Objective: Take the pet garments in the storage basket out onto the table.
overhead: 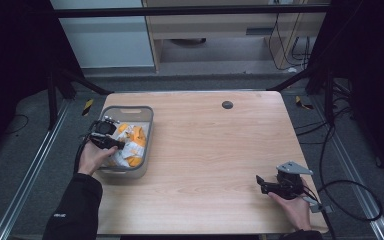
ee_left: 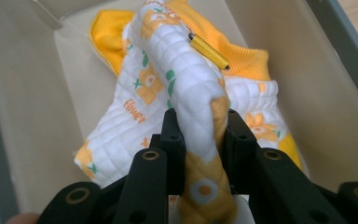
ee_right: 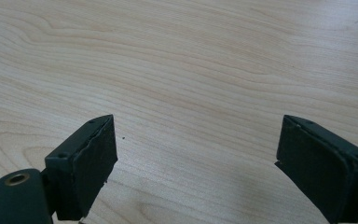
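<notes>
The jaws of the left gripper (ee_left: 200,135) were clenched on a raised fold of a white quilted cloth garment printed with orange flowers and trimmed in orange (ee_left: 186,88), while those of the right gripper (ee_right: 196,154) stood wide apart over bare wood grain. The garment lay crumpled inside a grey rectangular plastic basket (overhead: 145,131) near the left edge of the light wooden table (overhead: 215,150), with a small brass-coloured cylinder (ee_left: 209,51) resting on its upper folds. Beyond the basket, a small dark round cap (overhead: 227,104) sat in the tabletop near the far edge.
</notes>
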A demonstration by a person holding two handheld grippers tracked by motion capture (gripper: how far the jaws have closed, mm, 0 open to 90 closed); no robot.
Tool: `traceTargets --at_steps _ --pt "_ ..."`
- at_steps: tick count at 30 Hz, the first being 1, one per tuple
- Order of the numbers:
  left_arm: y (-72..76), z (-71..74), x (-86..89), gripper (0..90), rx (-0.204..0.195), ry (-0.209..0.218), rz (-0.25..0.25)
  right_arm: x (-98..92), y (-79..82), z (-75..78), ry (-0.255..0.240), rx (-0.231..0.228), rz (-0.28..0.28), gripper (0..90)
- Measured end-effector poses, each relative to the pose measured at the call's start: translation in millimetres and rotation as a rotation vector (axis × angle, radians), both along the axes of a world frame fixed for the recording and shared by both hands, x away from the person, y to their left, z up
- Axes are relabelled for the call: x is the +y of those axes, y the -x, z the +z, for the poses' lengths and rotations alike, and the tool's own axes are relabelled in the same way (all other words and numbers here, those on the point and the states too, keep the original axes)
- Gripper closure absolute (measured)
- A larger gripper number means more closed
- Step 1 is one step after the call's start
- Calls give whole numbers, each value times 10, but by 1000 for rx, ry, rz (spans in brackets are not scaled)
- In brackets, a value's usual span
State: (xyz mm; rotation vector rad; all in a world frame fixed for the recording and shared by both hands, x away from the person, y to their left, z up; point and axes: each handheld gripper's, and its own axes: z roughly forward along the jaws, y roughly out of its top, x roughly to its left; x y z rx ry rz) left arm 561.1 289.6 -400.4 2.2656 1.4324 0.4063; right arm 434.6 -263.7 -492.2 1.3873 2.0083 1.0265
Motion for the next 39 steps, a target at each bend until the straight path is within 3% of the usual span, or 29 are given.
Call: traceTargets --at_steps 15,28,39 --pt "118 373 65 737 -84 34 -10 -3 1 0 5 0 2 120" --pt "230 642 82 738 -115 24 -41 2 7 13 -2 -4 7 121" --pt "390 926 14 738 -172 10 -100 -5 8 19 5 -20 8 121"
